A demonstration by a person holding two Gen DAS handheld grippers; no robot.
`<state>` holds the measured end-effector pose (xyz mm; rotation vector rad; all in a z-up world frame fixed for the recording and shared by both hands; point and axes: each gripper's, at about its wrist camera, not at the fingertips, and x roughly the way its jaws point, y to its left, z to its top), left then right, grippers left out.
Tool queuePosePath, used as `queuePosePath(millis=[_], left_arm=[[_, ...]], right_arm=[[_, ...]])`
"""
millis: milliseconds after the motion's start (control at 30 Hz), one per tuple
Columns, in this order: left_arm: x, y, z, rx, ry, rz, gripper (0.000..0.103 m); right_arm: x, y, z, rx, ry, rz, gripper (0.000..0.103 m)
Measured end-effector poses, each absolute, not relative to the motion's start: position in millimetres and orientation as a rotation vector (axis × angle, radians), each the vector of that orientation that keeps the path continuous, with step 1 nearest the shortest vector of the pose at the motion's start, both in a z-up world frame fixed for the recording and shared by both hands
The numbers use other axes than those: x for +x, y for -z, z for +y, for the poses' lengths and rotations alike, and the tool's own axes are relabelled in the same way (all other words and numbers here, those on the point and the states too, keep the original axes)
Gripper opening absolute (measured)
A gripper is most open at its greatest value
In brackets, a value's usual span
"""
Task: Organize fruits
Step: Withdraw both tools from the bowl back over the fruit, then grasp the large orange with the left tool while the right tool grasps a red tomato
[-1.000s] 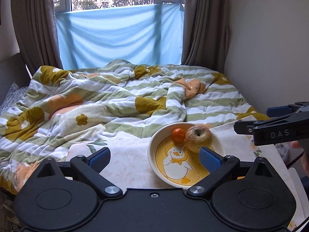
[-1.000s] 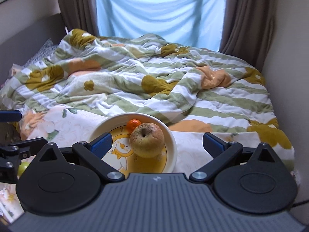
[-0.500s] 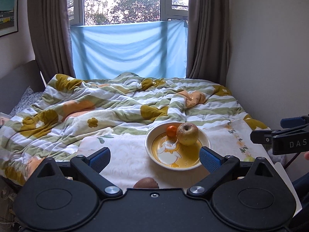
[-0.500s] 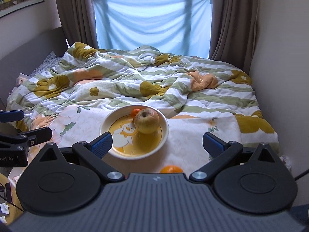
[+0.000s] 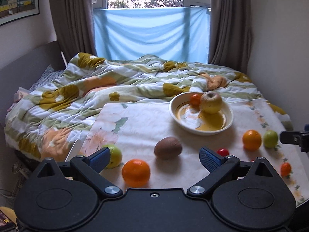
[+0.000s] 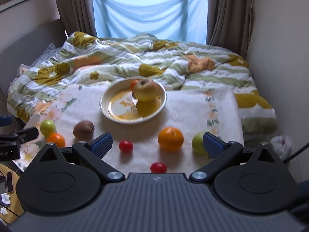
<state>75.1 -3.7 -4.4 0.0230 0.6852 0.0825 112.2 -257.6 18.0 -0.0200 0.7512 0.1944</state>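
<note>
Both claws, left point(image 5: 154, 157) and right point(image 6: 157, 142), held wide open, nothing gripped. Apple point(image 6: 145, 92) and small orange point(image 5: 195, 99) seen in bowl point(image 6: 108, 104); other fruit (kiwi point(image 5: 168, 150) included) scattered on counter point(image 5: 139, 123).

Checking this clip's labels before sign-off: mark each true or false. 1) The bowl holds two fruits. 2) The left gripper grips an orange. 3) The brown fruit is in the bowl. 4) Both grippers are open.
1) True: the bowl holds a yellow apple and a small orange fruit.
2) False: the left gripper is open and holds nothing.
3) False: the brown fruit lies on the cloth.
4) True: the right gripper is open too.
</note>
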Motion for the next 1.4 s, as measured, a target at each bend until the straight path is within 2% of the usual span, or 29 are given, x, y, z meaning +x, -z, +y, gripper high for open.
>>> queuePosePath(millis=[333, 533, 733, 833, 867, 1000, 1100, 1200, 1400], left_arm=[[99, 75, 22, -0.008, -0.160, 0.714, 0.100], [111, 99, 29, -0.007, -0.191, 0.747, 0.098], [117, 109, 30, -0.017, -0.174, 0.762, 0.090], [122, 111, 28, -0.009, -0.166, 0.766, 0.076], [123, 113, 29, -0.007, -0.162, 0.772, 0.066], [123, 114, 30, -0.002, -0.157, 0.774, 0.064], [122, 114, 28, 0.018, -0.151, 0.774, 0.063], [122, 113, 28, 0.006, -0.148, 0.779, 0.063], [119, 113, 29, -0.002, -0.141, 0.786, 0.063]], right_arm=[[118, 70, -255, -0.010, -0.119, 0.807, 0.103], [118, 104, -254, 0.000, -0.084, 0.833, 0.103], [120, 116, -247, -0.004, -0.072, 0.837, 0.103], [123, 118, -245, 0.003, -0.073, 0.840, 0.103], [124, 119, -245, 0.004, -0.074, 0.839, 0.103], [128, 121, -241, -0.009, -0.074, 0.837, 0.103], [133, 124, -241, -0.006, -0.073, 0.850, 0.095], [135, 123, -240, -0.003, -0.068, 0.851, 0.093], [140, 121, -240, -0.003, -0.061, 0.847, 0.079]])
